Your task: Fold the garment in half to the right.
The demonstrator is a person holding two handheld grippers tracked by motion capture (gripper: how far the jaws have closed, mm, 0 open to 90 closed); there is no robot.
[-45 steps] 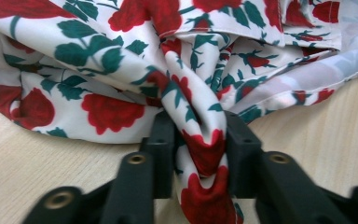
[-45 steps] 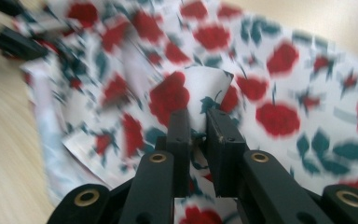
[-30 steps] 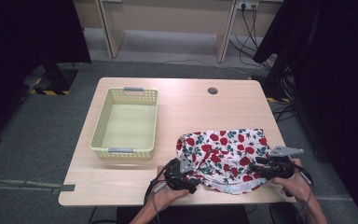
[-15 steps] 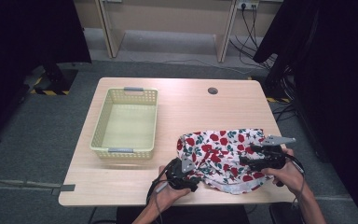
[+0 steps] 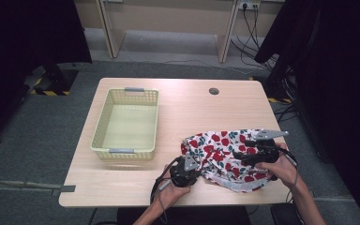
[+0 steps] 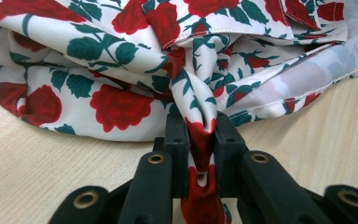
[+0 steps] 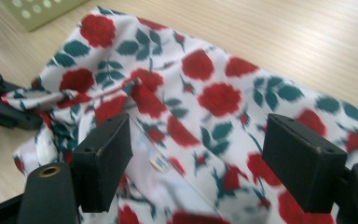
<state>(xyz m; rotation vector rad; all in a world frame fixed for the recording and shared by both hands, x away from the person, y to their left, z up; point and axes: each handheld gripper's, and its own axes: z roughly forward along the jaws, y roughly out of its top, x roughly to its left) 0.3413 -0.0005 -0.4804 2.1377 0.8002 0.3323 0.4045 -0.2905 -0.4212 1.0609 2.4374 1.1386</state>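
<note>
Rose-print garment on table, pinched by left claw; basket empty.

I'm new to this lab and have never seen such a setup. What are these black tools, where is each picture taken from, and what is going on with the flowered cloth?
A person sits at a table and holds a hand-held two-jaw gripper in each hand. One picture comes from a fixed camera above; the other two come from small cameras riding on each gripper, looking along its black jaws. On the table are an empty yellow basket and a white cloth printed with red roses. The left gripper has just been closing and now pinches a bunched fold of the cloth between its jaws. The right gripper has its jaws open above the cloth, where a small button shows, and grips nothing.
</note>
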